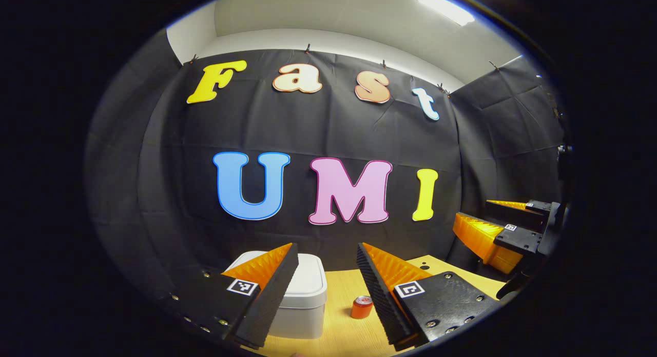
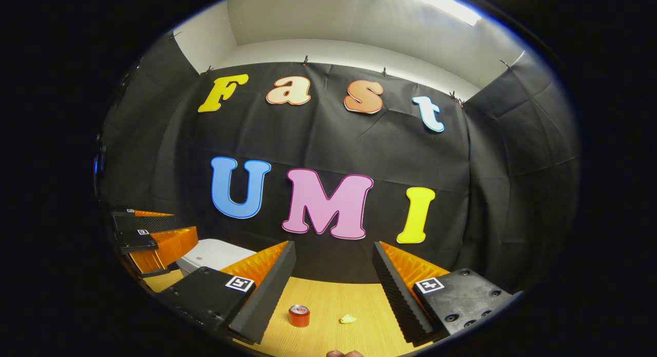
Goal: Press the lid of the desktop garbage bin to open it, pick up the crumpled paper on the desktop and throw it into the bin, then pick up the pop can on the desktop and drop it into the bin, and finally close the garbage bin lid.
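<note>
A white garbage bin [image 1: 307,295] with its lid down stands on the wooden desktop [image 1: 344,331], partly behind my left gripper's [image 1: 326,254] near finger. A red pop can [image 1: 362,306] stands upright just right of the bin. My left gripper is open, high above the desk, with nothing between its fingers. In the right gripper view the bin [image 2: 213,254] sits at the left, the can [image 2: 298,316] is in front, and a small yellowish crumpled paper [image 2: 348,319] lies to its right. My right gripper [image 2: 333,252] is open and empty, above the can and paper.
The other gripper [image 1: 500,229] hangs at the right of the left gripper view, and the left one [image 2: 154,239] appears at the left of the right gripper view. Black cloth walls close the back and sides. A fingertip [image 2: 344,354] peeks in at the bottom edge.
</note>
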Motion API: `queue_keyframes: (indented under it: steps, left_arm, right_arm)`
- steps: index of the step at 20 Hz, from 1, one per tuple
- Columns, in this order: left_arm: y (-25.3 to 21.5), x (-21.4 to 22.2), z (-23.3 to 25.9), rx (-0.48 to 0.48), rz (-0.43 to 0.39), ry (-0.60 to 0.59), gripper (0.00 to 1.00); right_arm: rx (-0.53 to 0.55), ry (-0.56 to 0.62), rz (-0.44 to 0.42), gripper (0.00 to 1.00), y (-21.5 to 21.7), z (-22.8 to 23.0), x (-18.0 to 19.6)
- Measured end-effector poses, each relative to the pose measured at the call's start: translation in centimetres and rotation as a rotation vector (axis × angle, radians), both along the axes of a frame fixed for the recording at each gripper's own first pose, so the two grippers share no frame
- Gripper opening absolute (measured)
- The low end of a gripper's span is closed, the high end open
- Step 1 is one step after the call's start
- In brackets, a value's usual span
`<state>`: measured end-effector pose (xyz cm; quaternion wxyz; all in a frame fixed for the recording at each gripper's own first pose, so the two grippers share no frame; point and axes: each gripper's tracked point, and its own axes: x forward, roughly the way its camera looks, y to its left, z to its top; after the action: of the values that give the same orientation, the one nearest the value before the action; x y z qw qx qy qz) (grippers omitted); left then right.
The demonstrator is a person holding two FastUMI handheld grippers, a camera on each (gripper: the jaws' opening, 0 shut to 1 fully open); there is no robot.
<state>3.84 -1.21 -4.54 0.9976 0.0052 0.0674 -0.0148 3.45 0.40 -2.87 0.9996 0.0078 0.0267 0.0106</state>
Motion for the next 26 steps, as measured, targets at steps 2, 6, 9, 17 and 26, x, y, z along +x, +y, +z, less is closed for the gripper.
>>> queue_keyframes:
  steps: [2,6,9,17,26]
  left_arm:
    - [0.3,0.3,-0.4,0.015,0.003,0.015,0.82]
    - [1.0,1.3,-1.0,0.018,0.005,0.034,0.64]
    - [2.7,2.1,-1.5,0.041,0.056,0.039,0.44]
    - [5.6,4.2,-4.0,0.047,0.106,0.106,0.04]
    - [10.4,7.3,-8.7,0.050,0.135,0.247,0.01]
  right_arm:
    - [0.015,-0.010,0.001,0.98,-0.1,0.4,0.1]
    - [0.015,-0.010,-0.001,0.97,-0.5,0.0,0.3]
    - [0.018,-0.003,0.004,0.98,-0.6,-0.2,0.4]
    - [0.011,0.000,0.024,0.98,-0.6,-0.8,0.6]
    - [0.000,0.021,0.015,0.98,-1.6,-1.9,0.7]
